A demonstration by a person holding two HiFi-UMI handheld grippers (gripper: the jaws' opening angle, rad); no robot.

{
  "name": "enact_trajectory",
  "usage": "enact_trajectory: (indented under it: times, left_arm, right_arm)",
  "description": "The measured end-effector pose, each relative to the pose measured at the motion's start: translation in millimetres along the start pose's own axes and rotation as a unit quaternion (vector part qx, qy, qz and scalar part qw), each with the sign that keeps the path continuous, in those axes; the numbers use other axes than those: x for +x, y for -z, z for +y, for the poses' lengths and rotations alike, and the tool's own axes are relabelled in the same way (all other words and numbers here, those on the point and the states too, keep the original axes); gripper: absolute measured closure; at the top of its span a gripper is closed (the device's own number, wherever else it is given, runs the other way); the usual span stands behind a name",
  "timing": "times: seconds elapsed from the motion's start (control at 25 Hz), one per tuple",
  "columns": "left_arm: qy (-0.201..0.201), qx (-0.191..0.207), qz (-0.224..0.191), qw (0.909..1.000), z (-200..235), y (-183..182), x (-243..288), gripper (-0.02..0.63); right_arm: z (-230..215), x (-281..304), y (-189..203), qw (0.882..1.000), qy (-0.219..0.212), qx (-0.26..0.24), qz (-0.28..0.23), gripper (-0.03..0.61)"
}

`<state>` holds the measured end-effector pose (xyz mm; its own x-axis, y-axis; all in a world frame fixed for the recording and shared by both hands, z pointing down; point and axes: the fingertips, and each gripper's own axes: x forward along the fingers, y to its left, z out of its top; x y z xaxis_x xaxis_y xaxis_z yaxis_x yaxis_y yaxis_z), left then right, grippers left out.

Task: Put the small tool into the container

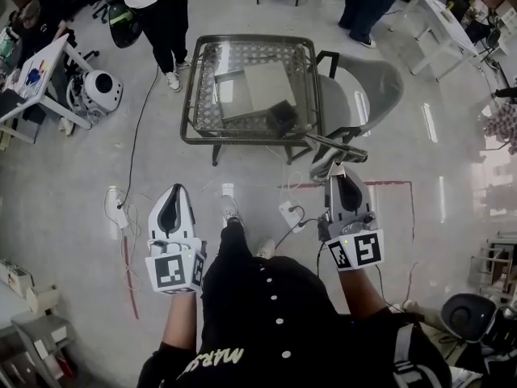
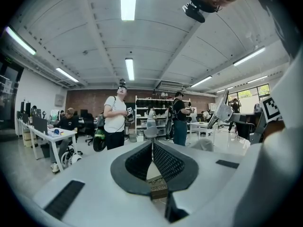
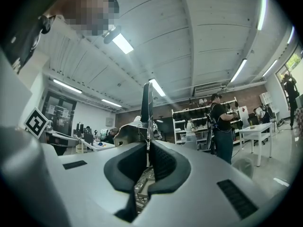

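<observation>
My right gripper (image 1: 343, 174) (image 3: 147, 148) is shut on a small metal tool (image 1: 333, 147). The tool's thin blade (image 3: 147, 103) stands up out of the jaws, edge-on to the camera. My left gripper (image 1: 174, 191) (image 2: 152, 148) is shut with its pads together and nothing between them. Both grippers are held over the floor, short of a low glass-topped table (image 1: 202, 95). On that table lie a flat grey box (image 1: 262, 86) and a small black container (image 1: 281, 116).
A grey chair (image 1: 367, 87) stands right of the table. Cables and power strips (image 1: 288, 212) lie on the floor between me and the table. Red tape (image 1: 388, 184) marks the floor. People stand beyond the table (image 1: 157, 6), and white desks (image 1: 36, 79) are at the left.
</observation>
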<state>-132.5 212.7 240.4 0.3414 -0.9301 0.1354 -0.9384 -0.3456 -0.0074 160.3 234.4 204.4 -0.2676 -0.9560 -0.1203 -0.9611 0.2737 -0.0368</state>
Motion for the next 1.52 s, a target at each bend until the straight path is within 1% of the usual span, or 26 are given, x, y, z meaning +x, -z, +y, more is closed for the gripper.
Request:
enact_trajectory:
  times: [0.16,0.36,0.64,0.96,1.16,1.28,1.4,1.52]
  left_arm:
    - [0.010,-0.006,-0.004,0.9999,14.8,-5.6,40.0,0.581]
    - [0.022,0.001,-0.020,0.9996,41.2,-23.5,87.6,0.581]
    - [0.030,-0.002,-0.017,0.9994,82.8,-34.9,146.6,0.581]
    - [0.062,-0.006,-0.018,0.9979,116.7,-42.3,206.1,0.581]
    - [0.087,-0.004,-0.002,0.9962,127.0,-36.9,231.3,0.581]
    - [0.093,-0.010,0.012,0.9955,128.0,-28.2,243.9,0.581]
    - [0.101,-0.008,0.023,0.9946,123.9,-20.4,258.5,0.583]
    - [0.097,-0.011,0.033,0.9946,121.5,-15.8,269.9,0.583]
  right_arm:
    - [-6.2,36.5,3.9,1.000,0.007,-0.004,0.003,0.563]
    - [-8.5,88.5,1.6,1.000,0.013,-0.008,-0.002,0.563]
    - [-8.6,159.9,-2.6,1.000,0.022,-0.012,-0.008,0.563]
    - [-9.9,226.2,7.2,0.999,0.043,-0.014,-0.008,0.563]
    - [-6.3,249.9,19.6,0.999,0.053,-0.010,0.008,0.563]
    - [-9.0,257.9,31.9,0.998,0.052,-0.008,0.027,0.563]
    - [-16.5,271.1,49.7,0.998,0.042,-0.011,0.052,0.563]
    - [-22.4,287.7,67.9,0.997,0.018,-0.021,0.072,0.563]
